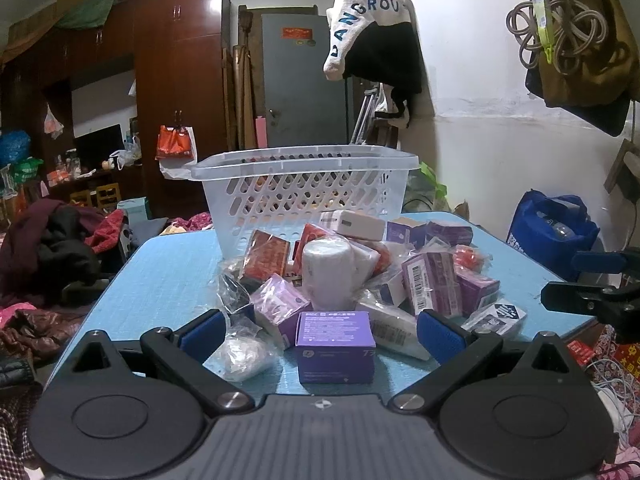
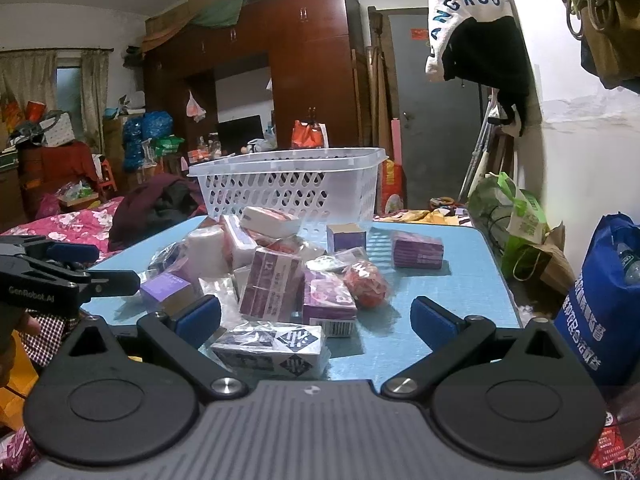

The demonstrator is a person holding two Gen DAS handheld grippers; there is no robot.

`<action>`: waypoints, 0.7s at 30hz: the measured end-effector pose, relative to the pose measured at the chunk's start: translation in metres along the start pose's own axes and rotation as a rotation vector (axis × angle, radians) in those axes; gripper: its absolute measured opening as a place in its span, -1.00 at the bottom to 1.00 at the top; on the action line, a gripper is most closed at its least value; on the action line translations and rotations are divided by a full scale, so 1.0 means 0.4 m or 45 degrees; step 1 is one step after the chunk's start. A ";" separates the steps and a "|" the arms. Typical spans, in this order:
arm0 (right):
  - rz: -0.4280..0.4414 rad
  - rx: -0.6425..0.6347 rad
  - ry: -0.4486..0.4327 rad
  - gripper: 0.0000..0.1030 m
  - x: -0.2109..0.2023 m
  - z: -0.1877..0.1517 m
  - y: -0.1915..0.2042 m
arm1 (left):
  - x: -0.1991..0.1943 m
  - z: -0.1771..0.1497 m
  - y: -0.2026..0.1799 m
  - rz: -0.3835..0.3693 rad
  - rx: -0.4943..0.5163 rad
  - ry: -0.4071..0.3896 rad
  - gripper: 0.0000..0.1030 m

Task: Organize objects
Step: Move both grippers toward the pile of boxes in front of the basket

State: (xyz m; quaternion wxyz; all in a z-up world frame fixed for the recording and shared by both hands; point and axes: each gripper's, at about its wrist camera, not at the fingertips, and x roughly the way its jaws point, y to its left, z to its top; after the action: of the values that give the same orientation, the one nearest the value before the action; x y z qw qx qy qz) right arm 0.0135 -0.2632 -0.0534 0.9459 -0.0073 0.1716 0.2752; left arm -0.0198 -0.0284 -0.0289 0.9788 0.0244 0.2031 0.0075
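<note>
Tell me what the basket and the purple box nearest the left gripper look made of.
Basket: likely translucent white plastic, slightly glossy, moulded with rows of slots. Purple box: seemingly printed cardboard, matte, with crisp folded edges and flat faces.

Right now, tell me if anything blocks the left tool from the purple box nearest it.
Nothing visible does. The left tool is open, and the purple box sits between its fingers at the near edge of the pile. The white basket stands beyond the pile.
</note>
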 end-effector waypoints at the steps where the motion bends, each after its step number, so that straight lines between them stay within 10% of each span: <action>1: 0.003 -0.001 -0.001 1.00 -0.001 0.000 0.000 | -0.001 -0.001 0.001 0.002 0.000 -0.001 1.00; 21: 0.014 -0.009 -0.010 1.00 -0.001 -0.001 0.009 | -0.005 -0.002 0.003 0.004 0.004 -0.018 1.00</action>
State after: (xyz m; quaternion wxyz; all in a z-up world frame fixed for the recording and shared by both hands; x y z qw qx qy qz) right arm 0.0110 -0.2603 -0.0533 0.9451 -0.0088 0.1670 0.2809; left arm -0.0221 -0.0274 -0.0287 0.9802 0.0264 0.1960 0.0084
